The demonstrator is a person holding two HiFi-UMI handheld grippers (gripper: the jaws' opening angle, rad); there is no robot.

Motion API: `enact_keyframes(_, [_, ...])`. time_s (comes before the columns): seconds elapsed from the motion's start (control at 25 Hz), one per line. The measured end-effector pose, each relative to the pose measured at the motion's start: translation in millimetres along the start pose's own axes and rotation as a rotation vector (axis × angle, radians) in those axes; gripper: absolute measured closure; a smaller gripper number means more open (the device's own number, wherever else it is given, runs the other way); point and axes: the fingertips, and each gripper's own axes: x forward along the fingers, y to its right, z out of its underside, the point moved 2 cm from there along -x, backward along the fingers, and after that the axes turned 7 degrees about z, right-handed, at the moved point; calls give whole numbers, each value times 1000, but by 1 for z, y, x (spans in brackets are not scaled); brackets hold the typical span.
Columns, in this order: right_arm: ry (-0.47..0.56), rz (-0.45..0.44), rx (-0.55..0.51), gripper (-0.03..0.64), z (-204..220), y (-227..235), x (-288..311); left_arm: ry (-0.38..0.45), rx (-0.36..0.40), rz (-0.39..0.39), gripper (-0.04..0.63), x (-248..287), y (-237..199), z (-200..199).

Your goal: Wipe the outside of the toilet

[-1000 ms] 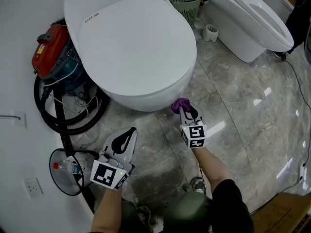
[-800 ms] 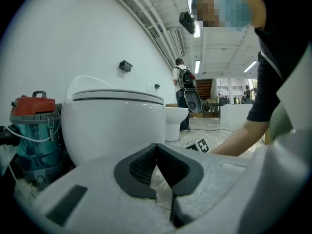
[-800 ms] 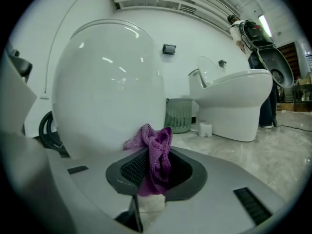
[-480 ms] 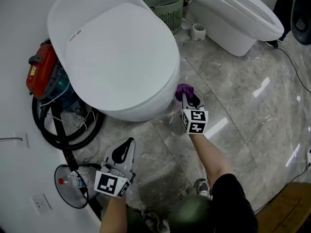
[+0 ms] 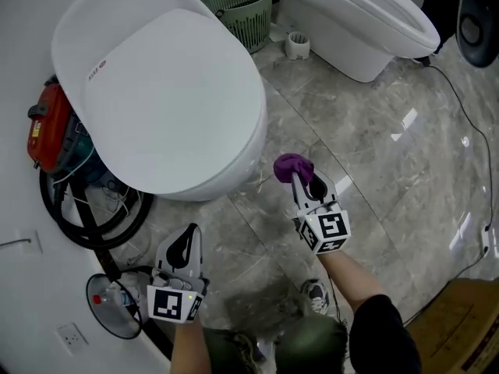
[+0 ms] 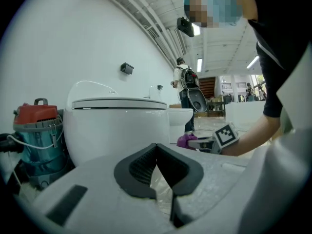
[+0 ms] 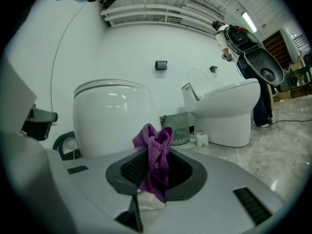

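Toilet (image 5: 164, 92) standing lid-down against the wall, with a cloth (image 5: 291, 166) being held near its side.
Over the grey floor (image 5: 374, 154), the right tongs (image 5: 299, 179) are pinching the purple cloth, hovering just beside the bowl's flank but apart from it. The left tongs (image 5: 187, 238) are pressed together on nothing, hanging low before the bowl, near a black hose (image 5: 62, 201) and red vacuum (image 5: 43, 135). A green basket (image 5: 238, 6) and second toilet (image 5: 366, 22) are standing beyond.
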Motion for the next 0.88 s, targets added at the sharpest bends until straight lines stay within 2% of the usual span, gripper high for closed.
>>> enact_keyframes(0.08, [7, -19, -10, 531, -21, -7, -18, 30, -41, -16, 586, -6, -3, -11])
enact_keyframes(0.2, [16, -55, -35, 531, -55, -22, -43, 42, -51, -43, 586, -21, -7, -29])
enact_keyframes(0.48, [0, -58, -71, 531, -141, -49, -114, -2, -74, -41, 586, -64, 13, -94])
enact_keyframes(0.64, [-35, -36, 9, 532, -197, -56, -145, -27, -105, -17, 586, -85, 31, -150])
enact_keyframes(0.88, [-80, 19, 66, 532, -298, -59, -190, -42, -123, -8, 586, -114, 48, -256])
